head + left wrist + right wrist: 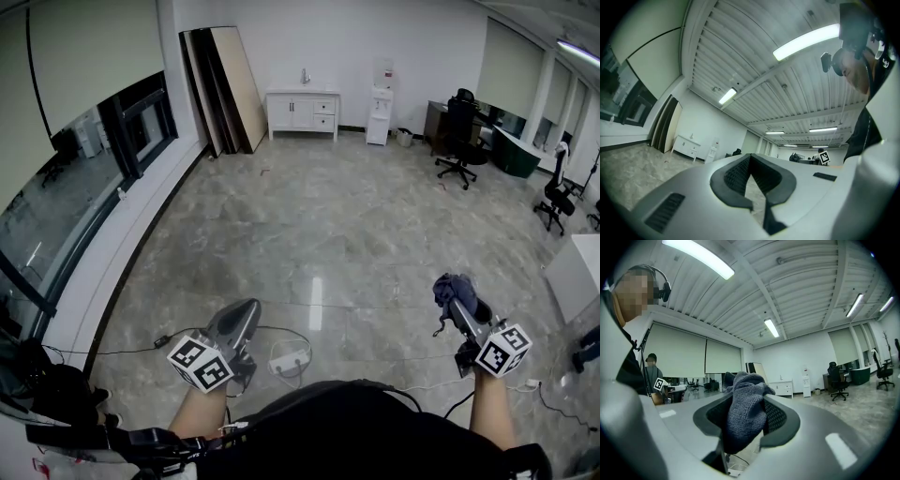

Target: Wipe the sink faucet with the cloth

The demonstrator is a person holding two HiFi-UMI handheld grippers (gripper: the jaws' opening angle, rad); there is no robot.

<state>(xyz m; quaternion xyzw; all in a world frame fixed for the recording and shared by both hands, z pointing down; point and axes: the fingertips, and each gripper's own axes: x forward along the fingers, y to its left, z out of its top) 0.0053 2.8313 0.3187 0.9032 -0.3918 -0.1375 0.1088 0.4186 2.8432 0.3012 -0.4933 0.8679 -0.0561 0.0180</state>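
well short of the white cabinet (303, 112) at the far wall, both grippers hover over the marble floor (319, 216). the right gripper (457, 302) is clamped on a grey-blue knit cloth (744, 414), which bunches up past its jaw tips. the left gripper (247, 309) holds nothing, its jaws brought together at the tips. a small faucet (305, 75) stands on top of the cabinet, well apart from the cloth. a water dispenser (380, 114) stands just beside the cabinet.

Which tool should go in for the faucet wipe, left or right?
Right. The right tool is clamped on the cloth, which bulges out between its jaws. The left tool is shut with nothing in it.
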